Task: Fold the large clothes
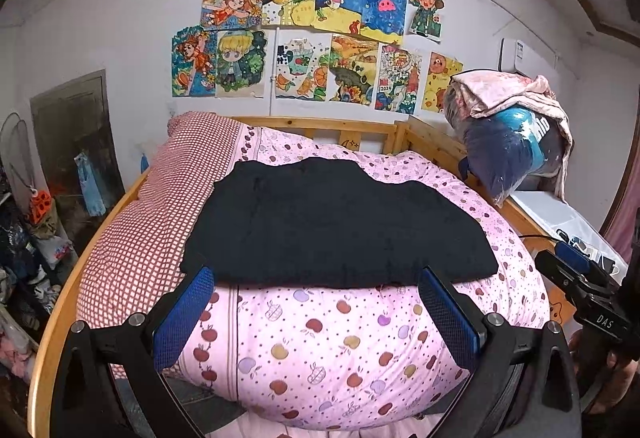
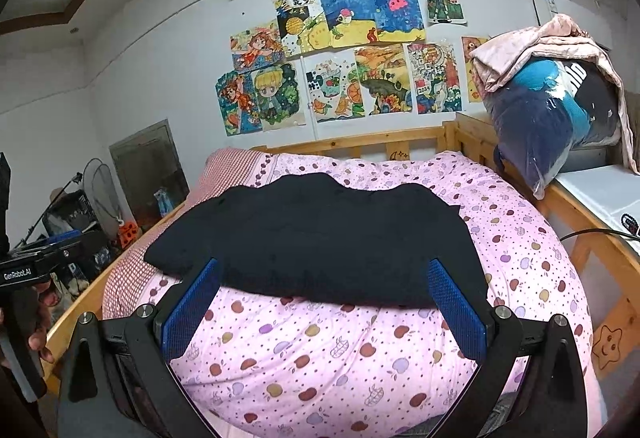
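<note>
Garment (image 1: 336, 226), black, lay flat on the quilt (image 1: 340, 350). Left gripper (image 1: 316, 314) and right gripper (image 2: 324, 310) hung spread and empty before it; pinching quilt along with cloth could spoil the fold.

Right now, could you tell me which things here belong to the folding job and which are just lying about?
For the job:
black garment
left hand-held gripper, open
right hand-held gripper, open

Just lying about:
pink quilt
checked pillow
bagged bundle
wall drawings
</note>
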`<action>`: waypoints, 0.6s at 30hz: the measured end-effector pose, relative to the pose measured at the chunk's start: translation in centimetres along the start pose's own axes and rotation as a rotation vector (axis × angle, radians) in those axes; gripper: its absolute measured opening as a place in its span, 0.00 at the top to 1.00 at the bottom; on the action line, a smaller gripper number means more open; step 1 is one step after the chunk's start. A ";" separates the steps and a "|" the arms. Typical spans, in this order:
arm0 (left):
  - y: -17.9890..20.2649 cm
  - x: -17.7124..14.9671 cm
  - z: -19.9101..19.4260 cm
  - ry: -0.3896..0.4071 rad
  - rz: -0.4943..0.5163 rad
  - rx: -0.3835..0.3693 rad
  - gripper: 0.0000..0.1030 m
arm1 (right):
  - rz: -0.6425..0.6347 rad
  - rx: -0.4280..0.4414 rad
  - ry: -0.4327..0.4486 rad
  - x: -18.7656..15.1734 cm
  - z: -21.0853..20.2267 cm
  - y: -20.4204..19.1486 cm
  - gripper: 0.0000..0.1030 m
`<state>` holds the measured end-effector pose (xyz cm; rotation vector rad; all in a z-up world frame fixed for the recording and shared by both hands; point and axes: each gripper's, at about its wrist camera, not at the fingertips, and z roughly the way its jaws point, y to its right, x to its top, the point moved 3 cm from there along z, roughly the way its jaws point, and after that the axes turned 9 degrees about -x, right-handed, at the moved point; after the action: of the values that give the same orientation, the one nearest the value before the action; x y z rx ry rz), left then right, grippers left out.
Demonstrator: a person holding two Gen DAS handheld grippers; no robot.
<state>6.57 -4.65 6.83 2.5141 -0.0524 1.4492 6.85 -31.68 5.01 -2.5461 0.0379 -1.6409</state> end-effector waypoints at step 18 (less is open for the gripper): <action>0.7 -4.2 -2.7 0.075 0.076 0.110 0.00 | -0.064 -0.083 0.056 -2.2 -3.5 -1.9 0.02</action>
<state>2.06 -5.05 4.69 2.5667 -0.0570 1.6162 2.65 -29.91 4.64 -2.5873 0.0304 -1.7700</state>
